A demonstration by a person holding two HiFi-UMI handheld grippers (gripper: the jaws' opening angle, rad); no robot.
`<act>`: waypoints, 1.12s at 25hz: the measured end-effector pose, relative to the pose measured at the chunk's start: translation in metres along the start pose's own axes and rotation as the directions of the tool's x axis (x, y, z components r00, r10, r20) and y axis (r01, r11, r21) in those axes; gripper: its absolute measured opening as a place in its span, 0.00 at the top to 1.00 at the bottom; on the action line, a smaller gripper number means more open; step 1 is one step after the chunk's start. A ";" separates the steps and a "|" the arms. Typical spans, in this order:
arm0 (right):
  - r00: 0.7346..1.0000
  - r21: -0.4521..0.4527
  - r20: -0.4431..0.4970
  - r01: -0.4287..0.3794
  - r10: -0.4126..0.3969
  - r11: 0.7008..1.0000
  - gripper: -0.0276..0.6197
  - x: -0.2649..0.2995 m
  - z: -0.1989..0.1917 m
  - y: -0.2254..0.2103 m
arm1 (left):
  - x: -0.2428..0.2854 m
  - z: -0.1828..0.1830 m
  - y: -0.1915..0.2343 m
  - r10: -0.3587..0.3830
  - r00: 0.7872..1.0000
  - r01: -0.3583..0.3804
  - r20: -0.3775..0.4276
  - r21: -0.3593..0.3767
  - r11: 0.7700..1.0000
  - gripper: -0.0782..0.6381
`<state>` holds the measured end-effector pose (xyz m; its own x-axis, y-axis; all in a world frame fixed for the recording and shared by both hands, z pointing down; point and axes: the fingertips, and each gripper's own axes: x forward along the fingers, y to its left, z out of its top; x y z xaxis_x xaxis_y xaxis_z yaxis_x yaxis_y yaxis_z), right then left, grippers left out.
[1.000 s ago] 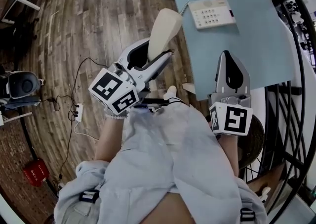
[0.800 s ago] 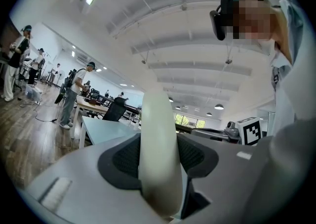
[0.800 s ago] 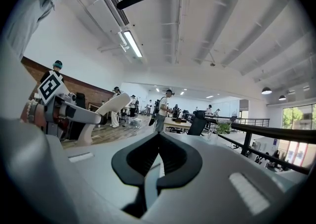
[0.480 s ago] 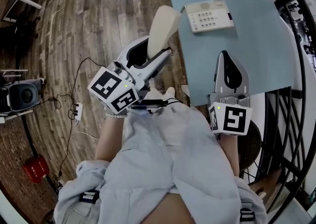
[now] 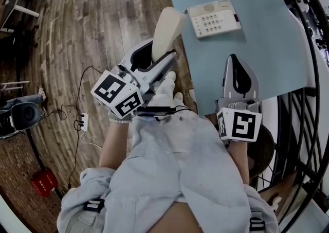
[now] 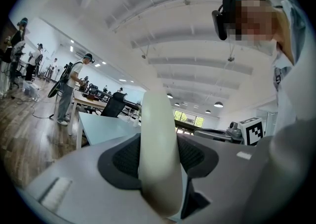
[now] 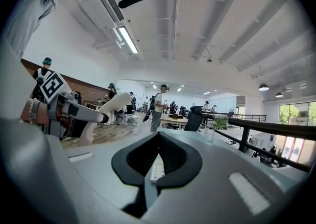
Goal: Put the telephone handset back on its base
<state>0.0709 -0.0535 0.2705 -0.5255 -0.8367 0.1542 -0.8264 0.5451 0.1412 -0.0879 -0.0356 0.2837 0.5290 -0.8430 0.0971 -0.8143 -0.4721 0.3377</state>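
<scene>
A cream telephone handset (image 5: 165,30) stands upright in my left gripper (image 5: 163,52), which is shut on its lower part, left of the table over the wooden floor. In the left gripper view the handset (image 6: 158,149) fills the gap between the jaws. The white phone base (image 5: 214,18) with its keypad lies on the blue-grey table (image 5: 267,47), ahead and right of the handset. My right gripper (image 5: 235,58) hovers over the table's near edge, shut with nothing held; its tips (image 7: 155,138) meet. The right gripper view also shows the handset (image 7: 116,103).
A cord (image 5: 187,9) leaves the base's left end. On the wooden floor (image 5: 92,31) lie a cable and power strip (image 5: 82,122). A black railing (image 5: 303,124) runs along the right. Other people and desks (image 6: 94,102) stand in the far room.
In the head view the table and phone base have slid left and a little nearer. Both grippers keep much the same pose, and the handset stays gripped.
</scene>
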 end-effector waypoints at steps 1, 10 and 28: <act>1.000 0.000 -0.003 0.008 -0.008 1.000 0.95 0.002 0.000 -0.001 | 0.003 0.001 0.003 -0.004 1.000 0.004 -0.004 -0.002 1.000 0.59; 0.996 0.016 -0.038 0.083 -0.083 0.996 0.95 0.023 -0.006 -0.021 | 0.045 0.005 0.026 -0.073 0.996 0.073 -0.050 -0.003 0.997 0.59; 0.980 0.043 -0.118 0.164 -0.158 0.985 0.95 0.062 -0.031 -0.050 | 0.128 -0.004 0.066 -0.170 0.977 0.171 -0.132 -0.001 0.985 0.59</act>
<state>0.0859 -0.1308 0.3031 -0.3605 -0.9002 0.2442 -0.9095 0.3973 0.1220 -0.0726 -0.1739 0.3226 0.6866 -0.7091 0.1606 -0.7113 -0.6094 0.3503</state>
